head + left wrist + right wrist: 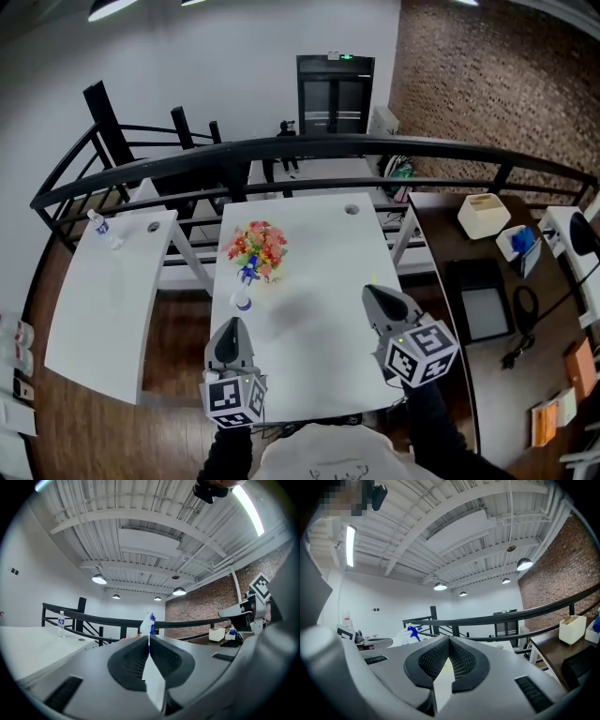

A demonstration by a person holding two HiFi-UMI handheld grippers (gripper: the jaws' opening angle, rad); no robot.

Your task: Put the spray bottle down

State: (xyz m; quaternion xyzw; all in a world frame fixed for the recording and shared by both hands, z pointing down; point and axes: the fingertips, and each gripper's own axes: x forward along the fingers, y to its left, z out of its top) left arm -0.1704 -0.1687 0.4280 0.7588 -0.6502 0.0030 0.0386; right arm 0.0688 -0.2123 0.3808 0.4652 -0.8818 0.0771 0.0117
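Observation:
The spray bottle (244,292), white with a blue head, stands upright on the white table (319,262) just in front of a bunch of colourful flowers (257,246). My left gripper (232,325) is a short way on the near side of the bottle, shut and empty, not touching it. In the left gripper view the spray bottle (149,622) rises straight beyond the closed left gripper (149,639). My right gripper (368,293) hovers over the table's right part, shut with nothing in it. In the right gripper view the spray bottle (409,633) shows far left of the right gripper (449,640).
A second white table (103,300) at the left carries a small water bottle (97,223). A black railing (309,150) curves behind both tables. To the right stands a brown desk (450,244) with a white box (483,214) and other items.

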